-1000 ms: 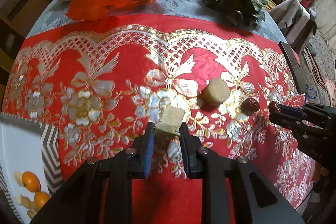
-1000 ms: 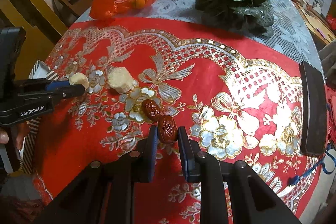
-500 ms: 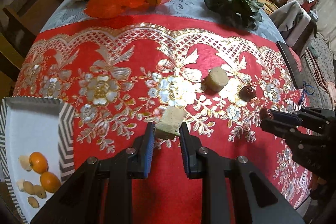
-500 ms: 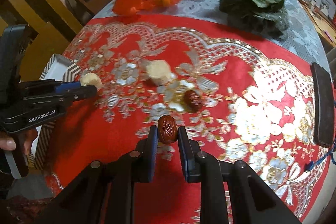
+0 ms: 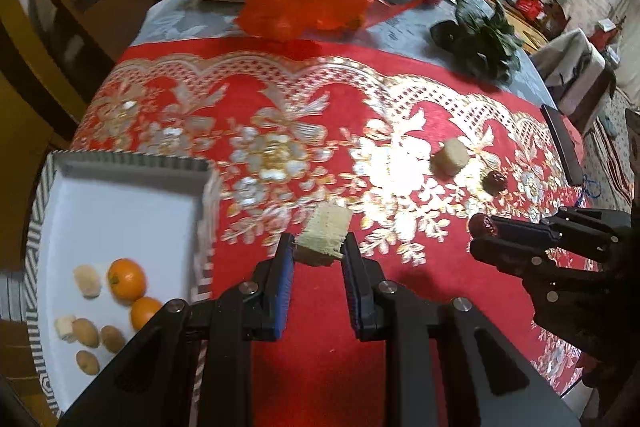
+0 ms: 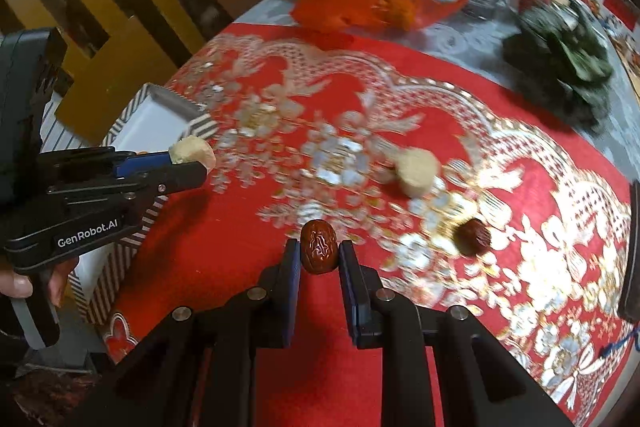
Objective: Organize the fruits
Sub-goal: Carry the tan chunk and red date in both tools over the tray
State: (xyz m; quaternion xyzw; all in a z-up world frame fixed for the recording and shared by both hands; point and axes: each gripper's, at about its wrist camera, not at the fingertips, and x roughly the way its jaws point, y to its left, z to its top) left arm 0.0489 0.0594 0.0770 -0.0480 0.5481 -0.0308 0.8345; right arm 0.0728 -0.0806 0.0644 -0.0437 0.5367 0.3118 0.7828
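Two grippers, each carrying one item above the red cloth (image 5: 320,367). Striped tray (image 5: 38,211) at far left is holding two oranges (image 5: 127,279) and small pale pieces. Left gripper (image 5: 318,253) is clamping a pale fruit chunk (image 5: 325,233). Second chunk (image 5: 450,157) and loose date (image 5: 496,182) are lying mid-cloth. Right gripper (image 6: 319,253) is pinching a red date (image 6: 319,246).

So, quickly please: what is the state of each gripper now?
Left gripper: closed on a pale cut fruit chunk.
Right gripper: closed on a red date.
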